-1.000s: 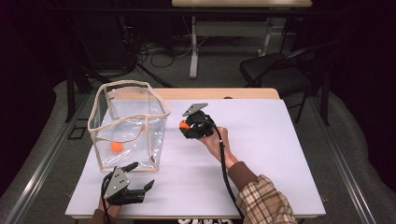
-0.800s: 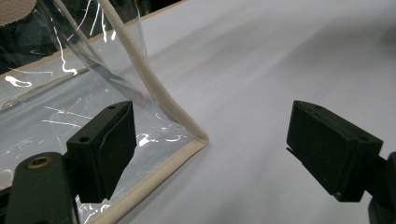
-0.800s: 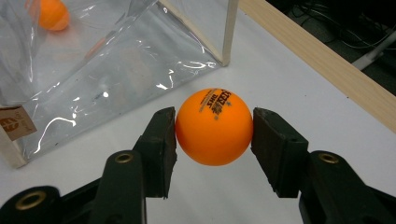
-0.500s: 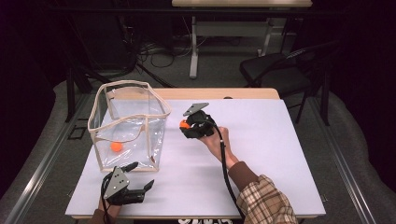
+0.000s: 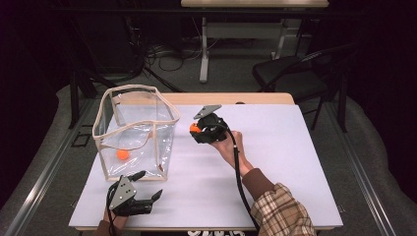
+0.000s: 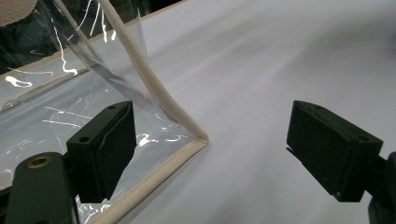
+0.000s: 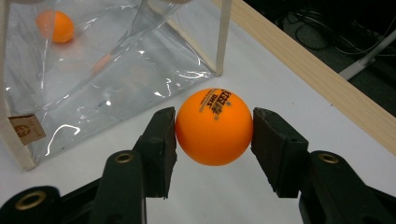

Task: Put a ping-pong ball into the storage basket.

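My right gripper (image 7: 214, 128) is shut on an orange ping-pong ball (image 7: 214, 127), both pads pressing its sides. From above, that gripper (image 5: 196, 129) hovers over the white table just right of the clear plastic bag (image 5: 135, 132), with the ball (image 5: 195, 128) at its tip. A second orange ball (image 5: 122, 154) lies inside the bag, and it shows again through the plastic (image 7: 54, 26) in the right gripper view. My left gripper (image 5: 147, 189) rests near the table's front edge, its jaws open and empty. In the left gripper view its jaws (image 6: 210, 149) stand apart beside the bag's cream-trimmed corner (image 6: 198, 140).
The white tabletop (image 5: 275, 147) has a wooden strip along its far edge (image 5: 255, 98). A black chair (image 5: 295, 73) and a table leg with cables stand on the floor beyond. Free surface stretches to the right of my right hand.
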### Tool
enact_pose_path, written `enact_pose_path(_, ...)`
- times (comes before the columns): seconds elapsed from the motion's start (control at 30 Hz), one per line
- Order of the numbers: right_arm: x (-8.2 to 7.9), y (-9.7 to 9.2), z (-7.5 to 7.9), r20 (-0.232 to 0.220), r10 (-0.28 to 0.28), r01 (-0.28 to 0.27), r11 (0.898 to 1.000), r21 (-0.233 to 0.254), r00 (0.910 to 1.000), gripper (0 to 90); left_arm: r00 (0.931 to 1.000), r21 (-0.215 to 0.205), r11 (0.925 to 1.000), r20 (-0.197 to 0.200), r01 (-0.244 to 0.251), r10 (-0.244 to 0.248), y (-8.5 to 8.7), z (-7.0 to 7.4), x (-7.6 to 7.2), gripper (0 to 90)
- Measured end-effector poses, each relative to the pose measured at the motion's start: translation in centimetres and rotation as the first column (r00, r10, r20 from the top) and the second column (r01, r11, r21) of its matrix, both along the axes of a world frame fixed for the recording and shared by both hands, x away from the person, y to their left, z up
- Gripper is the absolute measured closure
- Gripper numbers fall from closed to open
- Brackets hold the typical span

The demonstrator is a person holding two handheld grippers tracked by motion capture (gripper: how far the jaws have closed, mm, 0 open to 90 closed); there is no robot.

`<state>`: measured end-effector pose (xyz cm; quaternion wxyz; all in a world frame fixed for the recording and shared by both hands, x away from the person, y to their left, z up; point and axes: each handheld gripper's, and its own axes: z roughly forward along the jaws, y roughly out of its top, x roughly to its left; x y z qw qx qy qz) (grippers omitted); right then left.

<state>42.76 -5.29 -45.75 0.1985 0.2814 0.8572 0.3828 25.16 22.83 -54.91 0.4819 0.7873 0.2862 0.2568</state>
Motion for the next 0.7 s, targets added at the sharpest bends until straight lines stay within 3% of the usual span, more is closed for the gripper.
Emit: enact_pose_path(0.7, -0.2, -0.4, 1.9, 0.021, -0.005, 0.005, 1.0, -0.002, 0.9998, 50.5, 1.0, -0.001, 1.0, 0.0, -0.001, 0.001, 0.0, 0.0, 0.0, 15.8)
